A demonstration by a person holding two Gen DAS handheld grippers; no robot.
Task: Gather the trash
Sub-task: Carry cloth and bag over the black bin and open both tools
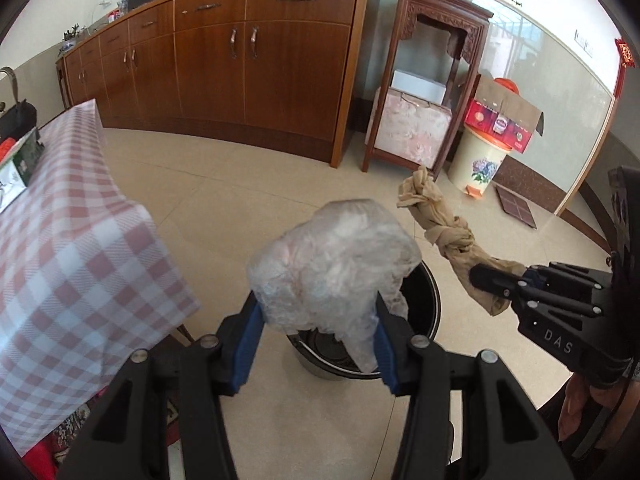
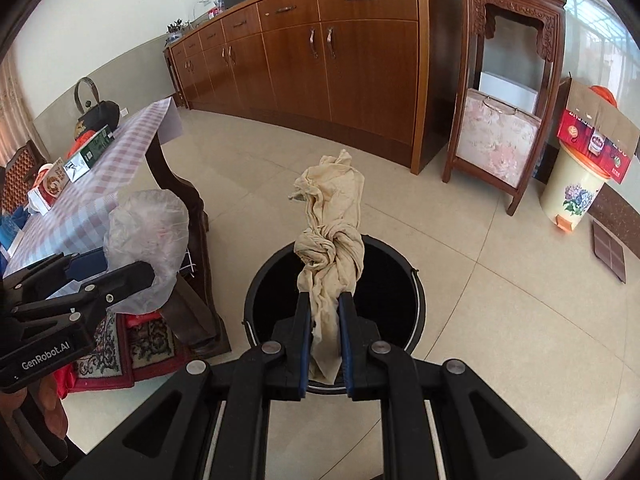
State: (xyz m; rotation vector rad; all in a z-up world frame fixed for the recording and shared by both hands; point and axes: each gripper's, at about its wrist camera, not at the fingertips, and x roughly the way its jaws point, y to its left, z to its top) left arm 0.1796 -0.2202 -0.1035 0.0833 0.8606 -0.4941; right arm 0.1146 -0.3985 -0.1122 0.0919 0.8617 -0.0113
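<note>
Right wrist: checked table (image 2: 120,168) left of bin (image 2: 384,280), cabinet (image 2: 340,52) behind

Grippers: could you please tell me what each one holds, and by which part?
Left gripper: crumpled plastic bag, by its lower end. Right gripper: knotted beige cloth, below the knot.

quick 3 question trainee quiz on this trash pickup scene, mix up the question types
1. True or false: the right gripper is shut on the knotted beige cloth.
2. Multiple choice: what does the left gripper hold? A) a red carton B) a crumpled clear plastic bag C) nothing
3. Fill in: below both grippers, on the tiled floor, stands a round black ____.

Key:
1. true
2. B
3. bin
</note>
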